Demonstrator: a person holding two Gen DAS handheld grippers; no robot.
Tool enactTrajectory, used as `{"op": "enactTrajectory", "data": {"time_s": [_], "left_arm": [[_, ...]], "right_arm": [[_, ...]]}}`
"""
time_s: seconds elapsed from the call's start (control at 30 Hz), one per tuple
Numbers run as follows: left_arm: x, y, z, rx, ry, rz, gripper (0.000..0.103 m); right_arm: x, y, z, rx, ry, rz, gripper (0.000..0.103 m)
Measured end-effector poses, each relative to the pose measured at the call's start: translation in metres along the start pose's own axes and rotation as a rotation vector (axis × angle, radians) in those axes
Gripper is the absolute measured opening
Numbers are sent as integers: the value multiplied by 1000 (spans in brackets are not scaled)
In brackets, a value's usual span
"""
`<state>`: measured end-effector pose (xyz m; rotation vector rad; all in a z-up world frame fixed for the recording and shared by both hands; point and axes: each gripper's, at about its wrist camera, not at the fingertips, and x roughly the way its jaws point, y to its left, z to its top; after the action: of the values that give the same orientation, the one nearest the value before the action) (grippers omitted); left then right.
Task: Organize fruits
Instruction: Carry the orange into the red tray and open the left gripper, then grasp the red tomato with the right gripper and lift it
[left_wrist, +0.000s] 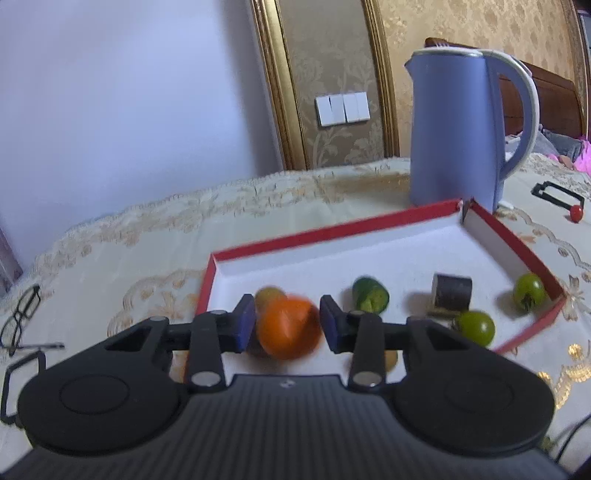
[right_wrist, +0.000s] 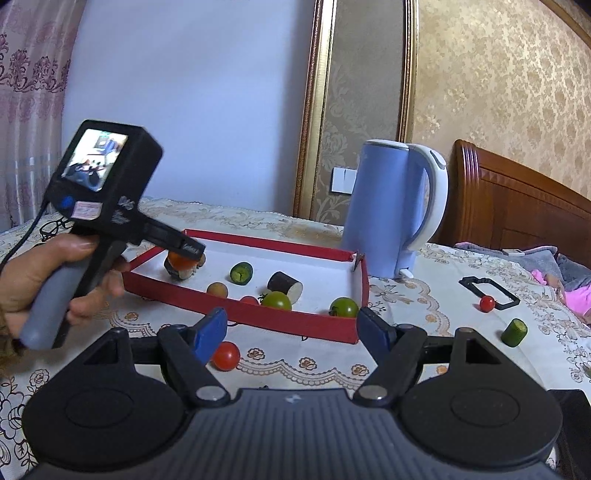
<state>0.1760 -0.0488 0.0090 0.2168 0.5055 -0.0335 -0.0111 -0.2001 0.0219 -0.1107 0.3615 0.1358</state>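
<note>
A red-rimmed white tray (left_wrist: 332, 230) (right_wrist: 258, 245) sits on the tablecloth. My left gripper (left_wrist: 288, 325) (right_wrist: 186, 254) is over its near-left part, jaws apart, with a blurred orange tomato (left_wrist: 289, 328) (right_wrist: 181, 261) between the pads; a small gap shows on the right side. In the tray lie a cucumber piece (left_wrist: 370, 294) (right_wrist: 241, 273), a dark eggplant piece (left_wrist: 452, 293) (right_wrist: 285, 285), two green tomatoes (left_wrist: 474, 328) (left_wrist: 529, 291) and a yellowish fruit (right_wrist: 217, 289). My right gripper (right_wrist: 291, 332) is open and empty before the tray, beside a red tomato (right_wrist: 225, 355).
A blue kettle (left_wrist: 461, 129) (right_wrist: 391, 206) stands behind the tray. A small red tomato (right_wrist: 487, 303) lies by a black frame (right_wrist: 487, 291), and a cucumber piece (right_wrist: 514, 332) lies at the right. Glasses (left_wrist: 22, 317) lie at the left. A bed is at the far right.
</note>
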Motion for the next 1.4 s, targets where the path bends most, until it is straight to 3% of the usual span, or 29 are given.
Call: {"op": "enactTrajectory", "data": {"time_s": [0.13,0.37,0.53,0.6,0.8,0.87,0.97,1.23,1.33,1.4], "left_arm": [[10,-8,7,38,-12,8,37],[14,0,10,-11,7,13,39],[-10,18,8,-44,-30,56,64],[-23,27,6,-62,-46,75,85],[-67,41,-5,-86,-98,130,103],[-77,42,-11,-84,-109,140,103],[-87,43,-19,-70,-110,169,103],[-90,53,-33,-105,-56,167,103],[-90,54,-38,-110,-45,159,103],[-90,54,-40,-109,-42,157,103]], "right_arm": [[3,0,-1,7,10,8,77],[3,2,-2,3,13,9,77],[8,2,-3,6,34,25,77],[12,4,-4,16,48,48,77],[36,13,-6,38,114,142,76],[46,17,-5,33,132,157,70],[61,23,-5,26,167,174,53],[92,29,-11,30,255,183,35],[96,30,-14,30,269,177,33],[98,30,-15,32,279,181,26]]}}
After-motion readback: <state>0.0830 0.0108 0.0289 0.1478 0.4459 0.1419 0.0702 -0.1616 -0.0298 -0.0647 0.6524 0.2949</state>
